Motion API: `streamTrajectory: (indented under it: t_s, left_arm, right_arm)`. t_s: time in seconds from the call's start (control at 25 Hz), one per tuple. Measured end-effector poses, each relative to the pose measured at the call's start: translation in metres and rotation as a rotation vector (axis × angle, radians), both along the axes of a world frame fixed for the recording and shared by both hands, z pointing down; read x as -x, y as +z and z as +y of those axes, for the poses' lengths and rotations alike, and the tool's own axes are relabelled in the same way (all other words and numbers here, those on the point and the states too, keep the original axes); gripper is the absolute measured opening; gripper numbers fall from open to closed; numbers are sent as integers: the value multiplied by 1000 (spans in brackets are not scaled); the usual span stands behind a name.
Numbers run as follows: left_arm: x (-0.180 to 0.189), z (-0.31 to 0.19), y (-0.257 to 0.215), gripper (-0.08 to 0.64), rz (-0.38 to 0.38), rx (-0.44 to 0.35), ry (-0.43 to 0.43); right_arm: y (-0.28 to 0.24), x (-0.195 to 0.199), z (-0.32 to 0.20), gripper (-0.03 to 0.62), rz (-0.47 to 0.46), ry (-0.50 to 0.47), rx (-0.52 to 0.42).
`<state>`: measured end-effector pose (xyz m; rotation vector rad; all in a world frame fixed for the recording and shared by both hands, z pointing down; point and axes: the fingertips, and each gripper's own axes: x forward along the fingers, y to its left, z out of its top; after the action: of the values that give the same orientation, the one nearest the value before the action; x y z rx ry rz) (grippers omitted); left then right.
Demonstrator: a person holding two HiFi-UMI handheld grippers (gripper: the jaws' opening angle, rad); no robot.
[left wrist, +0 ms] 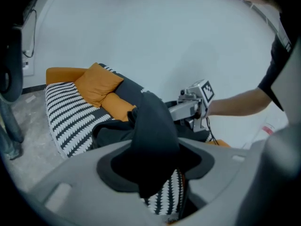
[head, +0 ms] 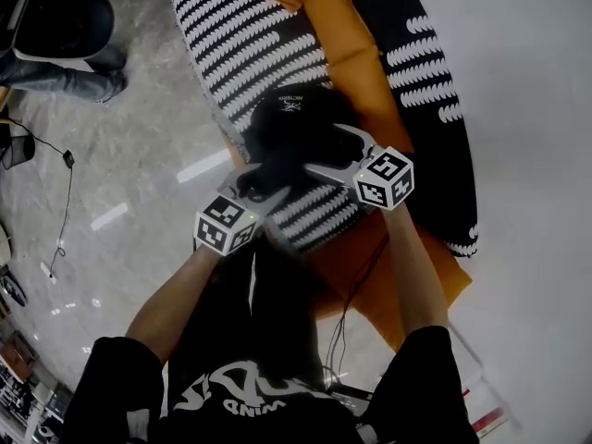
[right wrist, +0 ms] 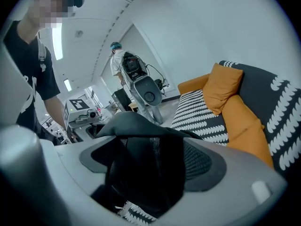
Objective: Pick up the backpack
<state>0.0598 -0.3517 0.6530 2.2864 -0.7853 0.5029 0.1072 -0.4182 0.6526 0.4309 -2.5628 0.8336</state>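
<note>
Backpack (head: pixel 294 117) on striped sofa (head: pixel 240 35), partly hidden by grippers, left gripper (head: pixel 257 189) pinching its fabric, right gripper (head: pixel 324 148) spread around its mesh

Inventory, as I hold it:
- My claws: two, the left claw (head: pixel 257 191) and the right claw (head: pixel 324 151).
- Marker cubes (head: pixel 384 178): two, one on each claw.
- Backpack (head: pixel 291 123): one, black.
- Sofa (head: pixel 231 35): one, with a black-and-white patterned cover.
- Orange cushions on it: two, a square cushion (left wrist: pixel 96 84) and a long bolster (left wrist: pixel 117 106).
- Other people: one bystander (right wrist: pixel 117 60), standing far off in the right gripper view.
</note>
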Motion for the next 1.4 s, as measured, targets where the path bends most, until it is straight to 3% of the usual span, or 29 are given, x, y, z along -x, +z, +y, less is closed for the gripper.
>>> streamTrajectory:
  t_s: [0.24,0.32,0.56,0.76,0.96,1.4]
  left_arm:
    - [-10,10,-3,124,40,28,51]
    - [-13,14,-2,99,59,42,75]
    - [-12,17,1,77,91,73,67]
    - [-11,15,-9,63,151,94,53]
    - [-23,15,-31,57,202,92,51]
    - [-42,10,-91,48,294,78,87]
  right_arm:
    - [4,4,6,387,8,-14,33]
    - [7,4,12,342,1,-16,57]
    - [15,4,25,205,34,13,54]
    - [6,-7,32,123,22,124,19]
    - [-14,-25,39,104,1,237,-32]
    - [-69,-51,42,86,-66,383,-103]
